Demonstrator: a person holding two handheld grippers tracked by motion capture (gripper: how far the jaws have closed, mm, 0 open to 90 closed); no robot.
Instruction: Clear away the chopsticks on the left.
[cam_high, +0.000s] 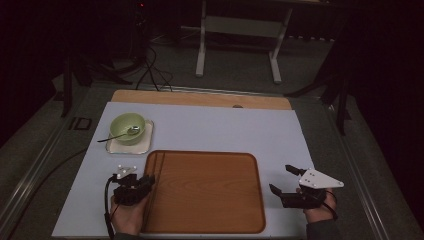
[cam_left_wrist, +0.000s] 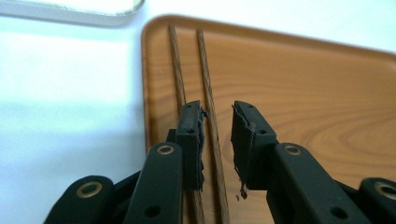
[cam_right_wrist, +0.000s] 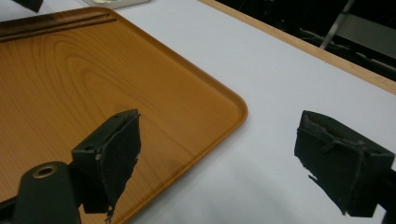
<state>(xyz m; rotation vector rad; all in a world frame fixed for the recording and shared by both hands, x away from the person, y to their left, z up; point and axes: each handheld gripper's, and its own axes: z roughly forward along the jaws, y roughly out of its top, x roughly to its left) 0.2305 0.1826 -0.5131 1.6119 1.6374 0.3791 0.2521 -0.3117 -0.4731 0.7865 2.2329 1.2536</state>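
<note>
Left tongs (cam_left_wrist: 217, 125) sit parted over the chopsticks (cam_left_wrist: 208, 88) lying along the tray's (cam_left_wrist: 303, 93) left edge. They straddle just one stick, so closing could skate the other away. Right tongs (cam_right_wrist: 224, 158) gape, idle.

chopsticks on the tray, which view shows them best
The left gripper view: the chopsticks lie close up along the tray's left edge, one between the open jaws. The high view shows thin dark lines; the right gripper view, distant streaks.
</note>
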